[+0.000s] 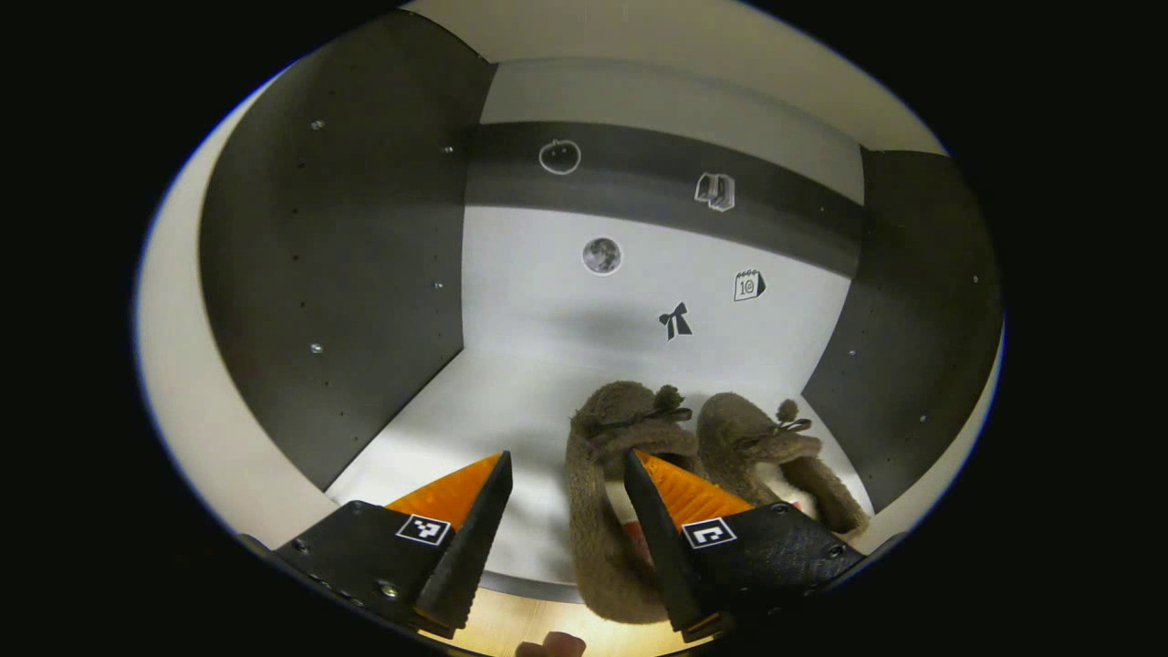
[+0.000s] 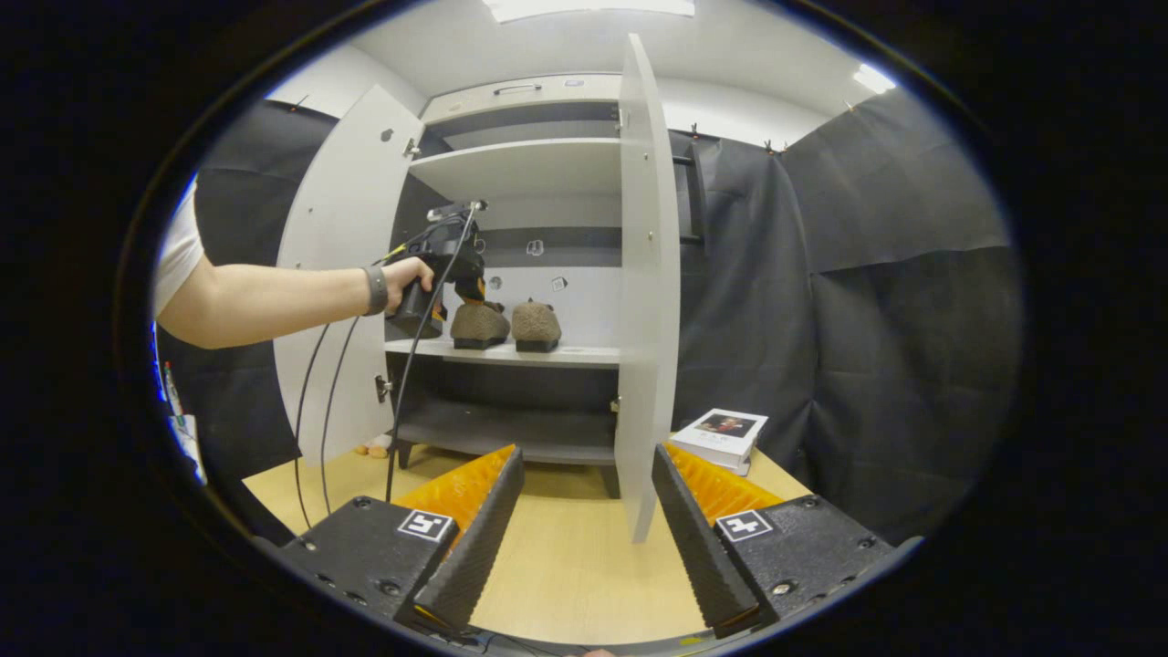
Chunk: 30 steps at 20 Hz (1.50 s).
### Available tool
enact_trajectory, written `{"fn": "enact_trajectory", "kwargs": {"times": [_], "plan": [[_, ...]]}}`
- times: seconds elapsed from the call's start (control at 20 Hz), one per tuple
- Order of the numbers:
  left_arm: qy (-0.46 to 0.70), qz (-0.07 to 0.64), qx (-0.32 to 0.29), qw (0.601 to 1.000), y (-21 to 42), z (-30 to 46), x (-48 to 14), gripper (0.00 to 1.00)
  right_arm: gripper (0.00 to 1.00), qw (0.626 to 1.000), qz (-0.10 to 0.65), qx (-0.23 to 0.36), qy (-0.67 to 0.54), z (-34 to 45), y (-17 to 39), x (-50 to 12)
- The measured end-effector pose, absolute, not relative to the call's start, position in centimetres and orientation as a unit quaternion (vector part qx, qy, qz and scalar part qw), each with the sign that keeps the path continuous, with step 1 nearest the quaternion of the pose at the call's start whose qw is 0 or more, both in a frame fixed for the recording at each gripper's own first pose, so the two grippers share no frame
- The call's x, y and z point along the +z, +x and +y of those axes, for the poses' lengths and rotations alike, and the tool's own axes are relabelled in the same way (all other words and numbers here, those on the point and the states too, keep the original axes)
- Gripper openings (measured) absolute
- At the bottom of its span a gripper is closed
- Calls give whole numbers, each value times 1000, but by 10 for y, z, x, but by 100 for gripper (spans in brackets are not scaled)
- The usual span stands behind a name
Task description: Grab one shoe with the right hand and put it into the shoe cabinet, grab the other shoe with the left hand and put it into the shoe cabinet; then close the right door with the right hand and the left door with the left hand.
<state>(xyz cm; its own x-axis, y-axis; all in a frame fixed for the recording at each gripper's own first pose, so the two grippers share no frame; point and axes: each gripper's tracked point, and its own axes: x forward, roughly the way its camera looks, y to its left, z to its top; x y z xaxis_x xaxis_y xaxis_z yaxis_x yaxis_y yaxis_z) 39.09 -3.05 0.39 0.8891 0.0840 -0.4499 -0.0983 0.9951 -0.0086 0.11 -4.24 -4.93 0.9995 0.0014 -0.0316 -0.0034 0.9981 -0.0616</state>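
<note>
Both brown slippers (image 2: 481, 324) (image 2: 537, 325) sit side by side on the shoe cabinet's middle shelf (image 2: 584, 354), left gripper (image 1: 566, 520) released beside them, and the unclenched, empty right gripper (image 2: 586, 534) faces the right door's edge (image 2: 646, 301) just ahead.

2 shoes (image 2: 480, 324) (image 2: 536, 325), 2 cabinet doors (image 2: 339, 265) (image 2: 646, 283), 1 book (image 2: 727, 436), 5 stickers (image 1: 602, 255).

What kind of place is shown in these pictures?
Probably a recording booth set up like a home entryway: black cloth walls, a white shoe cabinet with both doors open, two brown shoes on its shelf, and a book on the wooden floor.
</note>
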Motion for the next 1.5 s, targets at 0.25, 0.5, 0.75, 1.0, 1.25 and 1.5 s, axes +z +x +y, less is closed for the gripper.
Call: {"fn": "enact_trajectory", "kwargs": {"times": [0.25, 0.5, 0.75, 1.0, 1.25, 1.5], "plan": [[-34, 122, -17, 992, 324, -54, 64, 78, 90, 1000, 18, 14, -22, -37, 1, -50], [-30, 30, -70, 997, 249, -57, 80, 90, 90, 999, 12, 22, -26, -34, 6, -46], [3, 0, -76, 997, 161, -63, 72, 91, 90, 999, 10, 34, -21, -29, 6, -43], [16, 4, -57, 998, 99, -60, 34, 92, 90, 999, 8, 42, -8, -23, 6, -41], [46, -5, -44, 998, 54, -68, 4, 92, 90, 999, 7, 45, 14, -23, -1, -39], [26, 17, -62, 998, 26, -91, -17, 92, 92, 999, -31, 29, 26, -45, -11, 10]]}}
